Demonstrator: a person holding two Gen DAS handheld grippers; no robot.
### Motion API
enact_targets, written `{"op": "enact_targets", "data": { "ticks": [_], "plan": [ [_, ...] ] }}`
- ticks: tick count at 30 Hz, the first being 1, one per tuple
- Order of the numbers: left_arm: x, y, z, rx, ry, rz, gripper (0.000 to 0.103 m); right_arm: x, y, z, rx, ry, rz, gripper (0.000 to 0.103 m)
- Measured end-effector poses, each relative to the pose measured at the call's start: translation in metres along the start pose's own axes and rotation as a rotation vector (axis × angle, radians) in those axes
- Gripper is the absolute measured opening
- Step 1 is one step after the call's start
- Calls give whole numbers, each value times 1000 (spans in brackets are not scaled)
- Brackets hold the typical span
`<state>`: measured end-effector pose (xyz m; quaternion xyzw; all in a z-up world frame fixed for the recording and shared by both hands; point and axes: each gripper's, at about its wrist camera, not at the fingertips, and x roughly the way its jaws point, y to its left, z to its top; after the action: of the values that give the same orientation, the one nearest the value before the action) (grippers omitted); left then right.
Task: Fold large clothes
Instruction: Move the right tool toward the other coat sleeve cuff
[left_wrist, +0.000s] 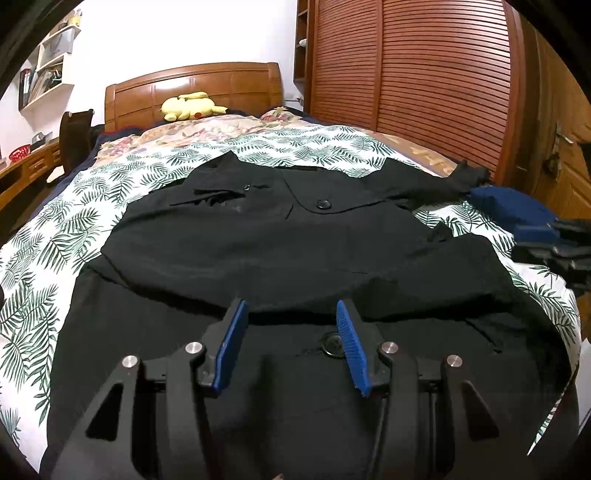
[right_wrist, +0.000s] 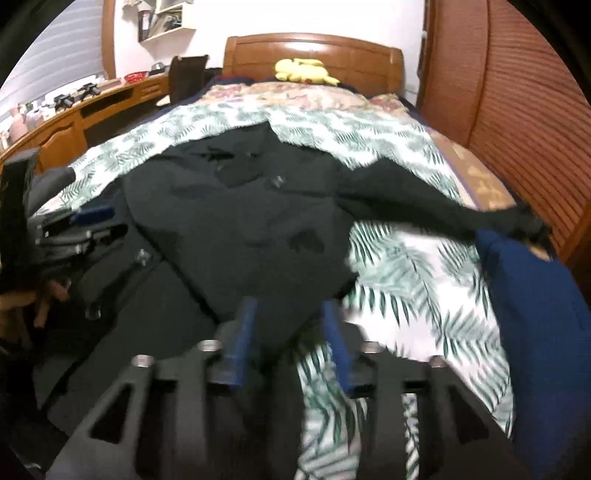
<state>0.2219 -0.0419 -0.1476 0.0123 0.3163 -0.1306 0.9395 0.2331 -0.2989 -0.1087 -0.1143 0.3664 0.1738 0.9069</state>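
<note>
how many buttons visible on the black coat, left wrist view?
2. One button sits on the upper chest of the black coat; another button lies lower, between the left tongs. More may be hidden by folds.

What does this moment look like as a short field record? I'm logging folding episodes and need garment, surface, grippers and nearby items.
garment: black buttoned coat, spread flat, one sleeve stretched toward the wardrobe side
surface: leaf-print bedspread
left gripper: open, over the coat's lower part, holding nothing
right gripper: open, at the coat's right edge; view blurred
nearby: dark blue folded cloth; yellow plush toy
</note>
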Motion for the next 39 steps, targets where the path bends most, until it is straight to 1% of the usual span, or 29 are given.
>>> {"op": "enact_targets", "data": {
  "ticks": [4, 8, 11, 21, 31, 35, 36, 37, 39],
  "plan": [
    [0, 1, 0, -8, -4, 3, 49, 20, 12, 25, -20, -1, 26, 43],
    [1, 4, -1, -18, -1, 3, 49, 45, 21, 38, -28, 21, 34, 43],
    [2, 3, -2, -21, 4, 5, 49, 59, 24, 39, -30, 50, 36, 43],
    [4, 4, -2, -21, 10, 10, 49, 80, 25, 28, -51, 101, 46, 43],
    [4, 4, -2, -22, 12, 20, 49, 79, 25, 27, -56, 95, 64, 43],
    [2, 5, 1, -31, 9, 32, 49, 65, 15, 33, -61, 59, 65, 43],
    [0, 5, 2, -34, 8, 30, 49, 62, 11, 36, -61, 50, 59, 45],
    [-1, 5, 4, -37, 4, 30, 49, 58, 5, 39, -61, 39, 49, 51],
    [-5, 7, 7, -41, -7, 50, 49, 51, -9, 46, -65, 15, 19, 56]
  ]
}}
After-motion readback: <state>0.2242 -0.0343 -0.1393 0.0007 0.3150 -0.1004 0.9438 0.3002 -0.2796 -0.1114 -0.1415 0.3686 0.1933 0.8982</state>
